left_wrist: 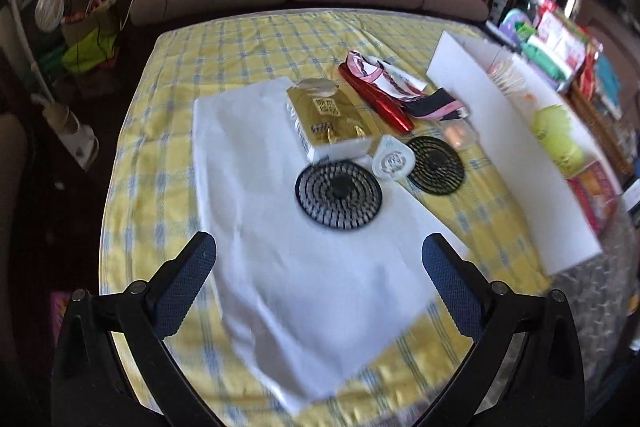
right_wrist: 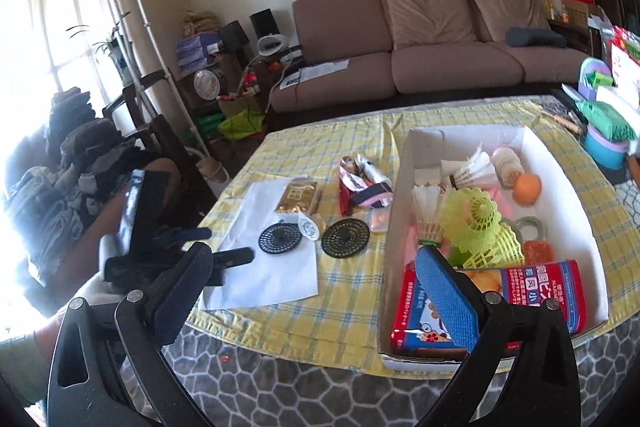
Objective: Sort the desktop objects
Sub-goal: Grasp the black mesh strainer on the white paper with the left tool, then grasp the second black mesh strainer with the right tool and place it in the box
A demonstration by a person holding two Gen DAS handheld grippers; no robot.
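Note:
My left gripper (left_wrist: 319, 247) is open and empty above a white sheet (left_wrist: 280, 227) on the yellow checked tablecloth (left_wrist: 240, 43). Ahead of it lie a black round grid disc (left_wrist: 338, 195), a second black disc (left_wrist: 436, 165), a white packet (left_wrist: 390, 159), a gold box (left_wrist: 328, 119), a red case (left_wrist: 374, 95) and a pink patterned cloth (left_wrist: 400, 83). My right gripper (right_wrist: 312, 259) is open and empty, held back from the table's near edge. The left gripper (right_wrist: 224, 259) shows in the right wrist view.
A white box (right_wrist: 400, 187) on the right holds yellow-green plastic shuttlecocks (right_wrist: 476, 219), white shuttlecocks, an orange ball (right_wrist: 527, 189) and a red snack pack (right_wrist: 532, 287). A brown sofa (right_wrist: 400, 67) stands behind the table. Cluttered shelves and bags stand on both sides.

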